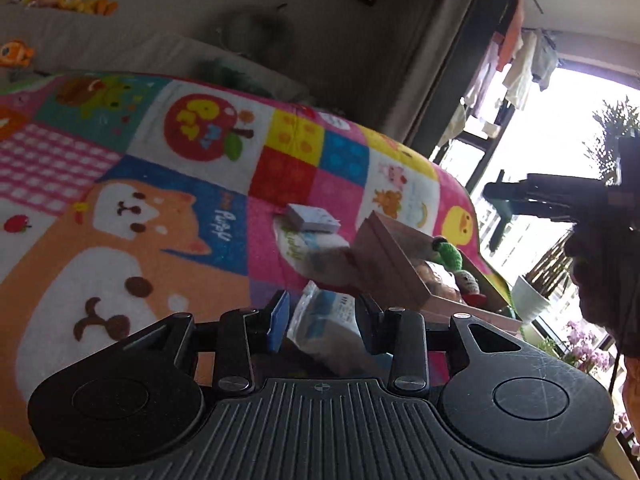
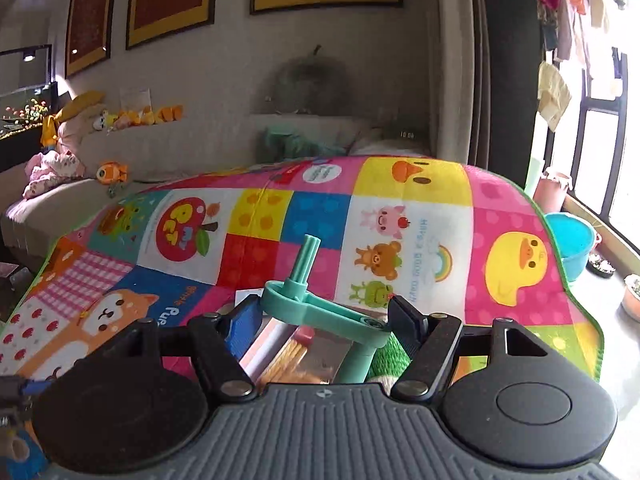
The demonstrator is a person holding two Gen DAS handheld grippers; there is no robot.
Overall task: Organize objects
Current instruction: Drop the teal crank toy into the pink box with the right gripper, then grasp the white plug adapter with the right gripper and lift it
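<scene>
Left wrist view: left gripper [image 1: 320, 320] clamped on a clear plastic packet [image 1: 326, 326], above the patchwork blanket [image 1: 140, 184]; pink box [image 1: 404, 268] at one o'clock, holding crocheted toys [image 1: 450, 254]. Right wrist view: right gripper [image 2: 326, 318] gripping a teal plastic tool [image 2: 320, 308], over the box [image 2: 276, 338].

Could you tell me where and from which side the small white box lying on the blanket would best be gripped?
Grip the small white box across its two long side faces, coming down from above. It lies flat on the blanket with its broad face up, and the tissue pack sits close against its near edge.
</scene>
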